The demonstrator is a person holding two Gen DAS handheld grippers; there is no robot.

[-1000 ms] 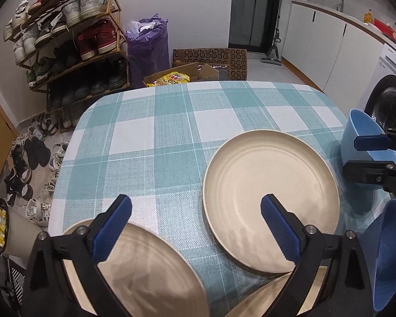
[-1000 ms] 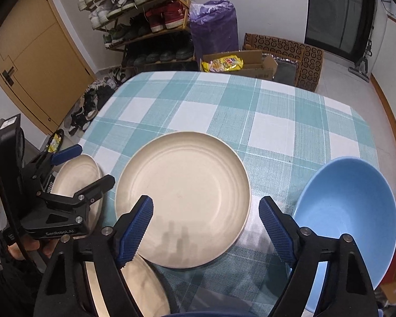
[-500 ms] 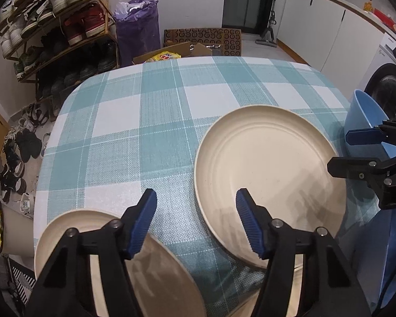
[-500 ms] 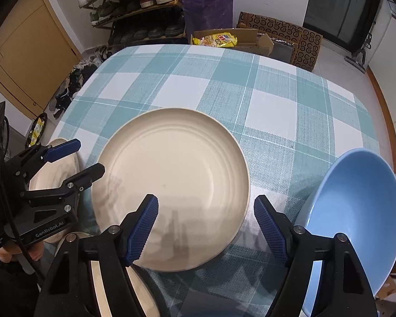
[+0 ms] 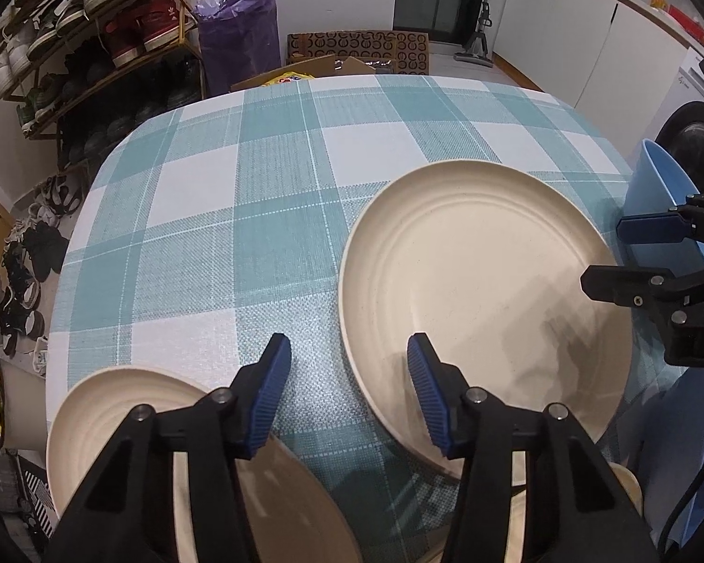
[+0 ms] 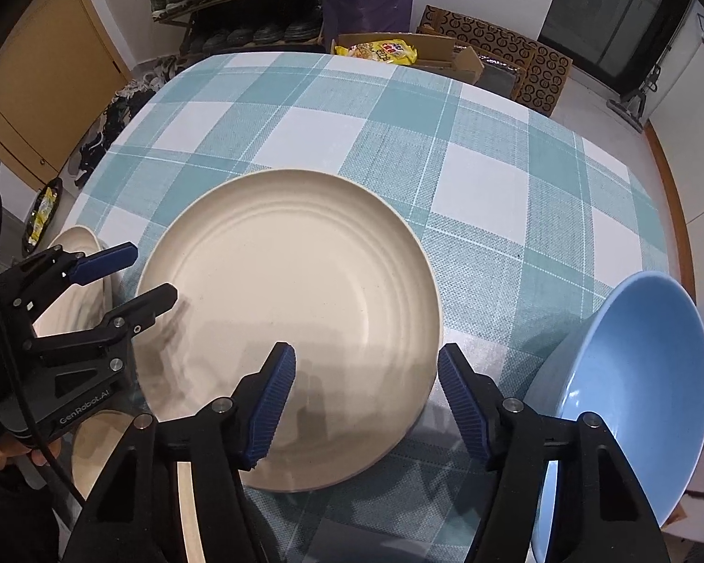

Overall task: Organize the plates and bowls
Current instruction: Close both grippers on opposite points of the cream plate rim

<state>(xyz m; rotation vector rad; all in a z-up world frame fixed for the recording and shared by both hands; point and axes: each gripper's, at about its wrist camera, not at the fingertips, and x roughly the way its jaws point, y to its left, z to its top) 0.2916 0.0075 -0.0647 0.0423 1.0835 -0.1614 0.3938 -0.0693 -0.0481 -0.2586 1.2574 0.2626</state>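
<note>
Between both hand-held grippers: large cream plate (image 6: pixel 291 323) flat on worktop (image 6: pixel 399 140). Left hand-held gripper (image 5: pixel 349 391) and right hand-held gripper (image 6: pixel 366 406) jaws have just been narrowing, apart, each straddling the near rim, unclamped. Looks like pre-grasp; next: drop lower, pinch rim.

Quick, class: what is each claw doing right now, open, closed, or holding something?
Left claw: open, just been closing, straddling the big plate's rim.
Right claw: same.

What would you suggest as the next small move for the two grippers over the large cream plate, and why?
Probably lower both a little further. The left gripper and right gripper straddle opposite edges of the large cream plate; their jaws have just been closing, yet no pad visibly presses its rim.
</note>
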